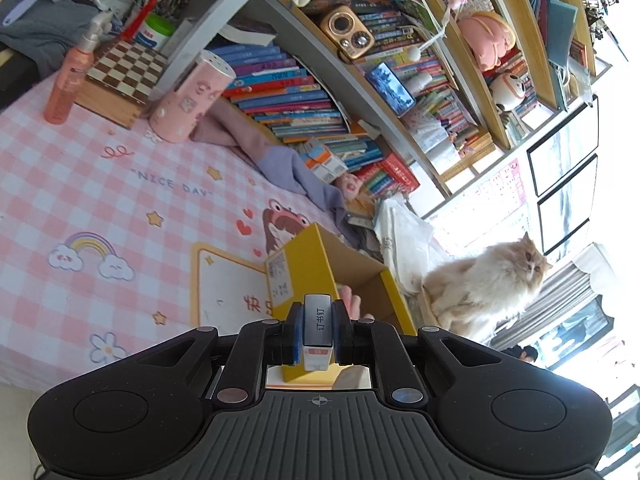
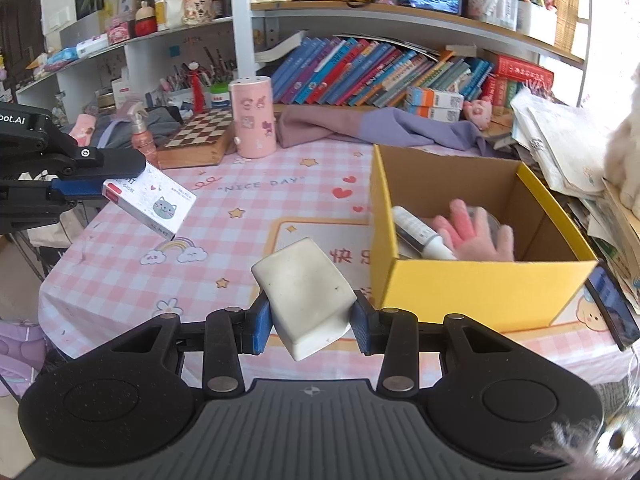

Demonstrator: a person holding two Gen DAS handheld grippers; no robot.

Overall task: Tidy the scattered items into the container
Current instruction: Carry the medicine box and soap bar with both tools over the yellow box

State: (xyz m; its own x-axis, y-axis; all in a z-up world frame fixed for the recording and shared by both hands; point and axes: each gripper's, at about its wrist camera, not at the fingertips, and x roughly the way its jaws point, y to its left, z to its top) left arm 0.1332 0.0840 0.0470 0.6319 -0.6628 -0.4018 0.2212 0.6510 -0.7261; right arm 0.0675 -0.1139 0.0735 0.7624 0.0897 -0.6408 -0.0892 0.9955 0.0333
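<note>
My left gripper (image 1: 318, 326) is shut on a small white staple box (image 1: 318, 330) with a cat print, held in the air above the table's left part; the box also shows in the right wrist view (image 2: 154, 204). My right gripper (image 2: 308, 318) is shut on a white rounded block (image 2: 306, 296), held above the table just left of the yellow cardboard box (image 2: 472, 286). The yellow box (image 1: 308, 256) lies ahead of the left gripper too. Inside it are a pink glove (image 2: 476, 232) and a white tube (image 2: 420, 232).
The pink checked tablecloth (image 2: 280, 192) covers the table. At the back stand a pink cylinder (image 2: 254, 120), a chessboard box (image 2: 196, 136), a spray bottle (image 2: 140, 128) and purple cloth (image 2: 380, 124). A cat (image 1: 488, 280) sits on papers right of the box. Bookshelves stand behind.
</note>
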